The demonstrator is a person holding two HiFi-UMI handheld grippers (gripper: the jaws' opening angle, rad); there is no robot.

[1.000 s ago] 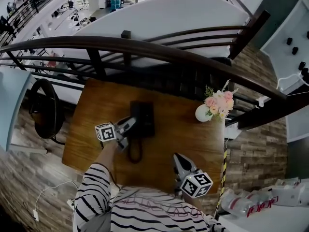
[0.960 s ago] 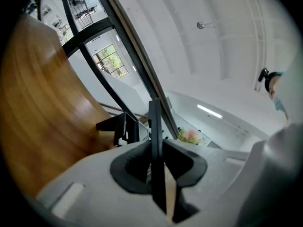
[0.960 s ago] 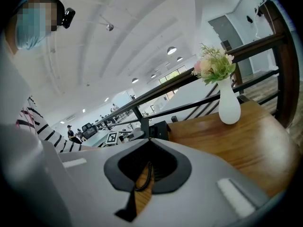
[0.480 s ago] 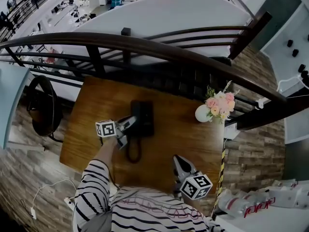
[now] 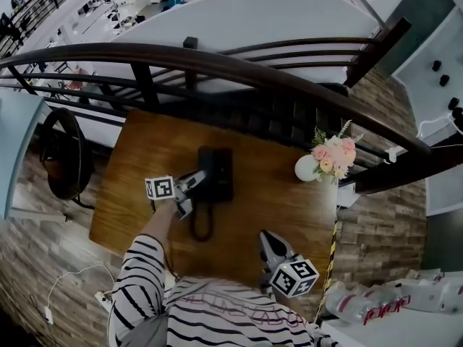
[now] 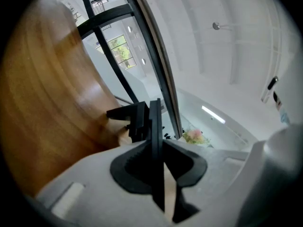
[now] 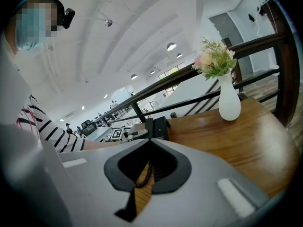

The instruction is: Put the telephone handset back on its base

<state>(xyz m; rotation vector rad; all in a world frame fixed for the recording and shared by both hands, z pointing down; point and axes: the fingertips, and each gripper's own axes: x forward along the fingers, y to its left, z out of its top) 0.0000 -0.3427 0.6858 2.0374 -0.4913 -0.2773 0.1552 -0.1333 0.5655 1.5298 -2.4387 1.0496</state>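
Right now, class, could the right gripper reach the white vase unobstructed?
Probably yes: only bare table lies between the right gripper and the vase; the telephone sits off to the left.

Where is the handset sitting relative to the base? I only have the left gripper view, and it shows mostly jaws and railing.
Observer: In the head view, the left hand-held gripper holds the handset against the left edge of the base. I can't tell if it is seated.
Operator: Is the cord across the base?
Observer: No. The cord loops on the table on the person's side of the base.
Operator: And my other hand?
Observer: The right hand-held gripper is by the table's near edge, right of the cord, with its jaws together on nothing.
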